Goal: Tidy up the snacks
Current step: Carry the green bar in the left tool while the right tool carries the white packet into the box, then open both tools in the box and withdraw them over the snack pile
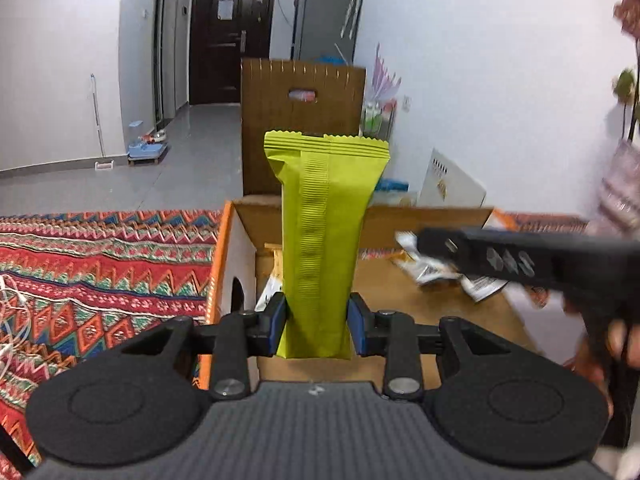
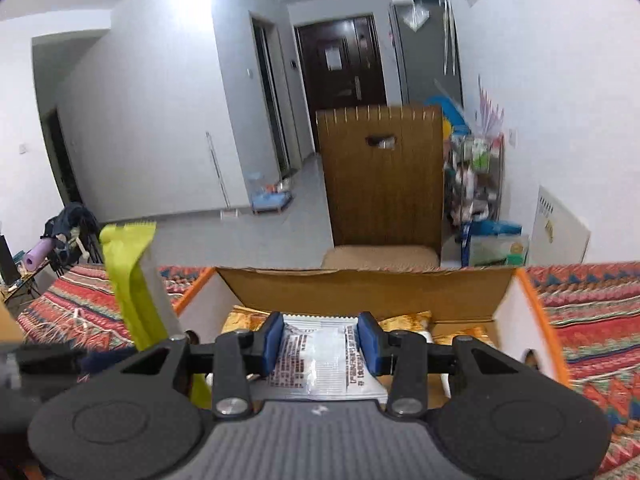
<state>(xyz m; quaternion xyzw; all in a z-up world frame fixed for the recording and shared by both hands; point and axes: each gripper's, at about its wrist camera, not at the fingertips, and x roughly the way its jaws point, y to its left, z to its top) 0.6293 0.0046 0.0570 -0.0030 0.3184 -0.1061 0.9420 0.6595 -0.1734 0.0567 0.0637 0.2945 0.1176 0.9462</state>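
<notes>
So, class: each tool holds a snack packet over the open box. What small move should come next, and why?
Probably lower the right tool a little and release its white packet into the cardboard box. It already sits above the gold packets inside, while the left tool grips the green packet upright.

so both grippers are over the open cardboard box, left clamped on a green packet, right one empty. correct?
Not quite: the right gripper isn't empty. The right wrist view shows it clamped on a white packet. The left gripper does hold the green packet over the cardboard box.
</notes>
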